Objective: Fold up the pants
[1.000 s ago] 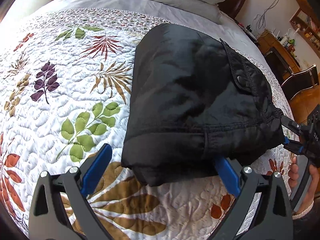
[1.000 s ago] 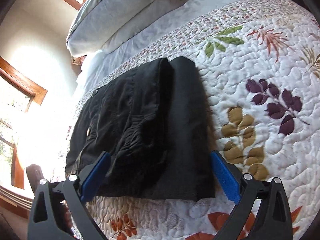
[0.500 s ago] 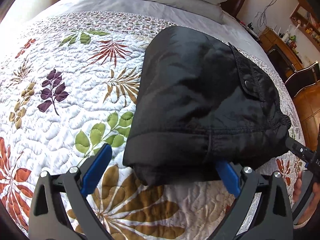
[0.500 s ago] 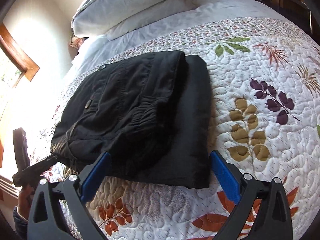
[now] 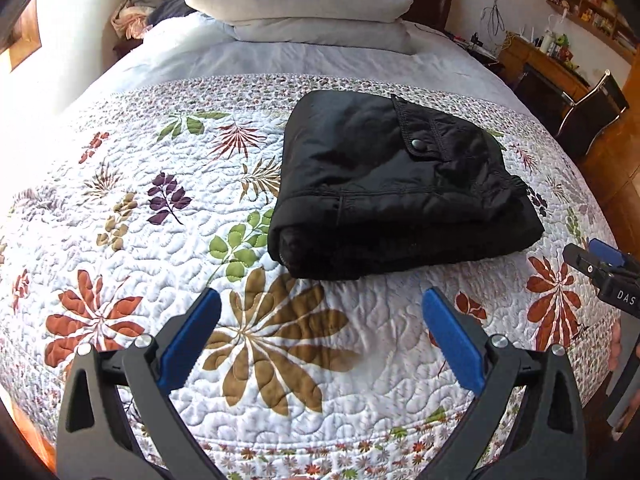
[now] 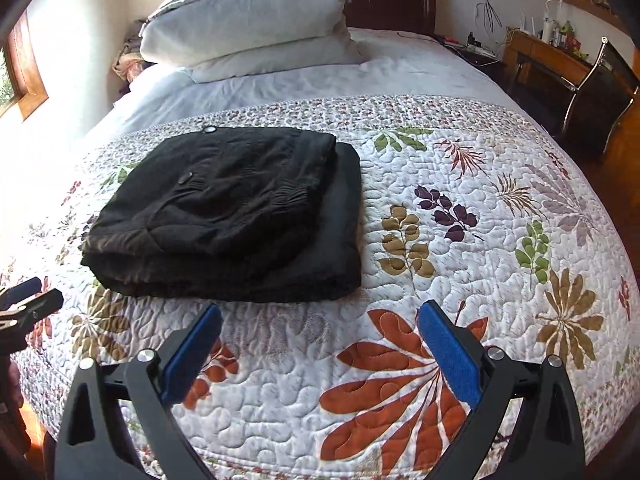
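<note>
Lying beyond both spread jaws: pants (image 5: 396, 192)

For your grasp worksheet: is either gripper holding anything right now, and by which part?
Nothing is held. The left gripper and right gripper are both open, clear of the folded black fabric pants.

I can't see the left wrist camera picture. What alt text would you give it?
Black pants, folded into a compact bundle, lie on a leaf-patterned quilt covering a bed. The left gripper hangs open in front of the bundle, touching nothing, and the right gripper shows at the right edge. Stacked pillows sit at the head of the bed.
</note>
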Action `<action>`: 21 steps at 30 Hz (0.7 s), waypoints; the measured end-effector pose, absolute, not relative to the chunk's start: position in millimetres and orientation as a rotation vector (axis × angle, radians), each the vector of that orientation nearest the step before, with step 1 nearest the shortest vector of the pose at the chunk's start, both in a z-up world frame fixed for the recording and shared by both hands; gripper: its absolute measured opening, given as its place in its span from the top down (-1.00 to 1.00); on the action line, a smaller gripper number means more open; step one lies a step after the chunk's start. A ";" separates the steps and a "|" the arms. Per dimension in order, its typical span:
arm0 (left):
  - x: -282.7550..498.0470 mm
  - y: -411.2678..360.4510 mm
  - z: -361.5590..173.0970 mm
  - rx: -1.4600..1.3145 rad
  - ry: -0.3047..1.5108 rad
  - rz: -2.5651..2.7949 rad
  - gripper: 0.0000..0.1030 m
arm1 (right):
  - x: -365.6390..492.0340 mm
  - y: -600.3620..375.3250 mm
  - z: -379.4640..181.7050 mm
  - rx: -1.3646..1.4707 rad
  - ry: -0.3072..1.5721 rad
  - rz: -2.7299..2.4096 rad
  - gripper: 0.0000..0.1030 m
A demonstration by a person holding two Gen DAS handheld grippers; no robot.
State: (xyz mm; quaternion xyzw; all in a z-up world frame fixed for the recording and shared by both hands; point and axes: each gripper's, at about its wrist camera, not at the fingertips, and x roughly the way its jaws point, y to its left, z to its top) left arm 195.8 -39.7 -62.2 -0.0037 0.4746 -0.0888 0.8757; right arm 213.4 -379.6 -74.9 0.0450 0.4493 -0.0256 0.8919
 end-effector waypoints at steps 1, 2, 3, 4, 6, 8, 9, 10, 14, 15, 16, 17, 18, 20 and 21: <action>187.8 -39.8 -56.0 0.002 0.976 -0.176 -0.95 | 208.9 -374.4 -70.7 0.090 0.929 -0.065 -0.93; 179.9 -39.9 -51.1 0.003 0.967 -0.170 -0.95 | 204.7 -369.3 -66.9 0.082 0.929 -0.077 -0.93; 175.5 -39.8 -46.2 -0.001 0.964 -0.176 -0.95 | 200.2 -365.3 -63.7 0.075 0.929 -0.082 -0.93; 170.5 -38.7 -42.2 -0.010 0.964 -0.185 -0.95 | 195.7 -360.9 -60.2 0.069 0.930 -0.087 -0.93; 163.9 -35.3 -35.3 -0.024 0.967 -0.182 -0.95 | 186.0 -355.3 -52.9 0.083 0.924 -0.088 -0.93; 151.0 -34.4 -29.2 -0.037 0.964 -0.176 -0.95 | 176.5 -351.8 -45.8 0.104 0.925 -0.085 -0.93; 145.9 -33.4 -25.9 -0.044 0.961 -0.173 -0.95 | 171.7 -350.1 -42.2 0.105 0.920 -0.089 -0.93; 141.1 -31.6 -22.7 -0.051 0.958 -0.171 -0.95 | 166.9 -348.0 -37.9 0.097 0.915 -0.098 -0.93; 123.5 -30.3 -11.1 -0.050 0.941 -0.166 -0.95 | 149.8 -341.4 -22.5 0.053 0.898 -0.135 -0.93; 119.4 -30.7 -8.1 -0.041 0.935 -0.163 -0.95 | 146.3 -340.6 -19.6 0.051 0.895 -0.139 -0.93; 115.8 -31.6 -5.6 -0.034 0.930 -0.164 -0.95 | 143.1 -339.0 -16.7 0.045 0.894 -0.143 -0.93; 112.6 -32.4 -2.9 -0.030 0.924 -0.165 -0.95 | 140.3 -337.0 -14.2 0.038 0.891 -0.148 -0.93; 109.2 -33.4 -0.3 -0.024 0.919 -0.163 -0.95 | 137.7 -335.3 -12.0 0.034 0.890 -0.154 -0.93; 104.3 -35.0 4.2 -0.016 0.908 -0.165 -0.95 | 134.5 -332.4 -9.2 0.024 0.898 -0.161 -0.93; 102.3 -35.4 6.4 -0.013 0.905 -0.168 -0.95 | 133.3 -331.1 -8.1 0.023 0.898 -0.162 -0.93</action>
